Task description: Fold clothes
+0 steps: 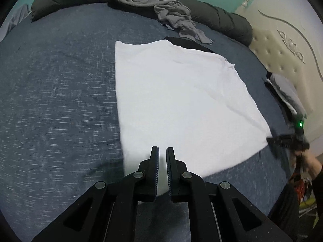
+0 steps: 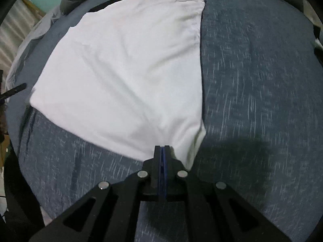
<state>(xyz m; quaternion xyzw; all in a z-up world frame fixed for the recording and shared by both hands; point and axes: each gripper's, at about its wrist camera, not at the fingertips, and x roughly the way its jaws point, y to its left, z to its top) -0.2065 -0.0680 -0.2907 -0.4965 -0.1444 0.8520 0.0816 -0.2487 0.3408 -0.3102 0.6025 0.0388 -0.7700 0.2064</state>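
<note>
Our right gripper pinches the near corner of the white garment. Our left gripper hovers above its near edge, jaws slightly apart, holding nothing.

Left gripper: we see it rising from the bottom centre of its own view, jaws a narrow slit apart, nothing between the pads.
Right gripper: bottom centre of its own view, we see the jaws pressed together on a corner of the white cloth.
Right gripper from the left view: a blurred dark shape at the right edge.
Hand: behind it, lower right.
</note>
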